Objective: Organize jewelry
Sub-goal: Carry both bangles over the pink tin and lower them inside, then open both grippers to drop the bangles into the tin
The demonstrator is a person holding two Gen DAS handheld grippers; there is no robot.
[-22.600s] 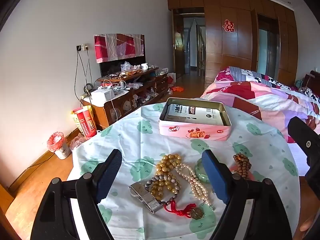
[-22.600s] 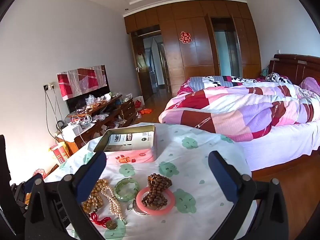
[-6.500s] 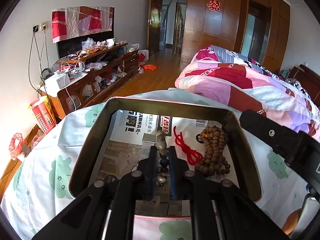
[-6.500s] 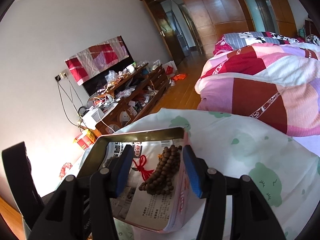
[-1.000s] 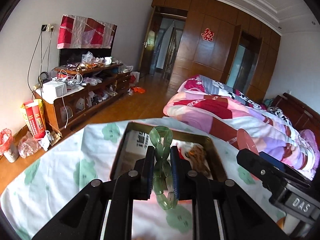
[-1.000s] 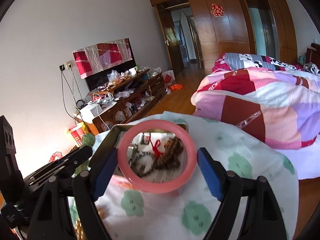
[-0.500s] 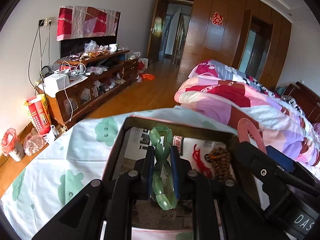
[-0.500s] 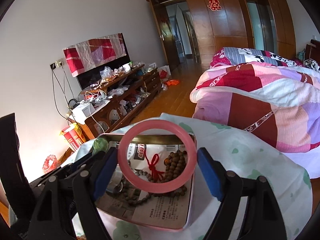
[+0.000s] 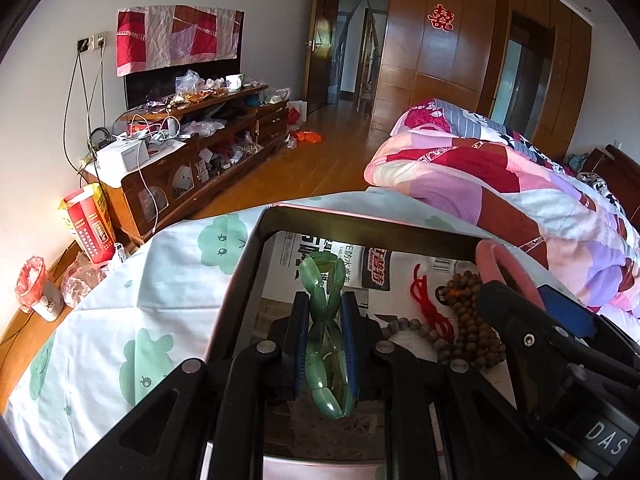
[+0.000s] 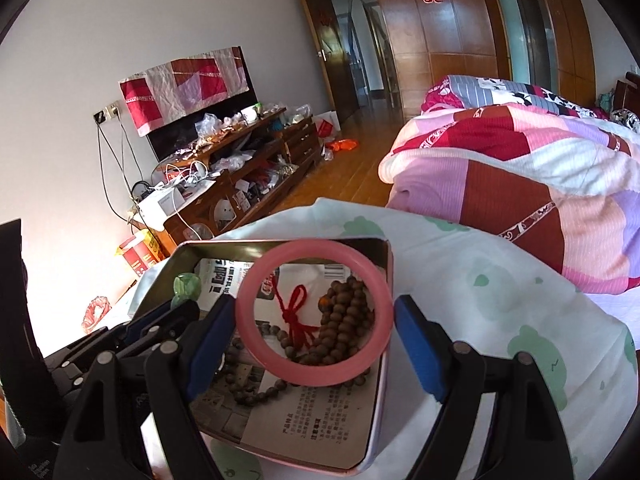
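- Left of the tin (image 9: pixel 256 264), a cloud-print cloth (image 9: pixel 120 312) covers the worktop; the open metal tin sits on it as the collecting point for the jewelry.
- Over the tin's left half, the left gripper (image 9: pixel 325 344) has its jaws drawn narrow on a green stone bracelet (image 9: pixel 324 320), which stands pinched between them and is squeezed into a figure-eight, one loop poking out ahead of the tips. Held above the paper lining, it looks ready to be let go inside.
- Inside the tin, right of that bracelet, lie a red cord knot (image 10: pixel 298 316), a grey bead strand (image 10: pixel 256 388) and a bunched brown bead bracelet (image 10: pixel 344 320), apparently already sorted.
- Over the tin's right half, the right gripper (image 10: pixel 314 338) carries a pink bangle (image 10: pixel 314 314) upright across its blue pads; the jaws stand wide because the rigid ring spans them. The left pad touches the ring; contact at the right pad cannot be confirmed.
- Through the ring, the brown beads show directly beneath, suggesting the bangle is meant to land beside them.
- Right of the tin, bare cloth runs toward a bed (image 10: pixel 520 152) with a patchwork quilt.
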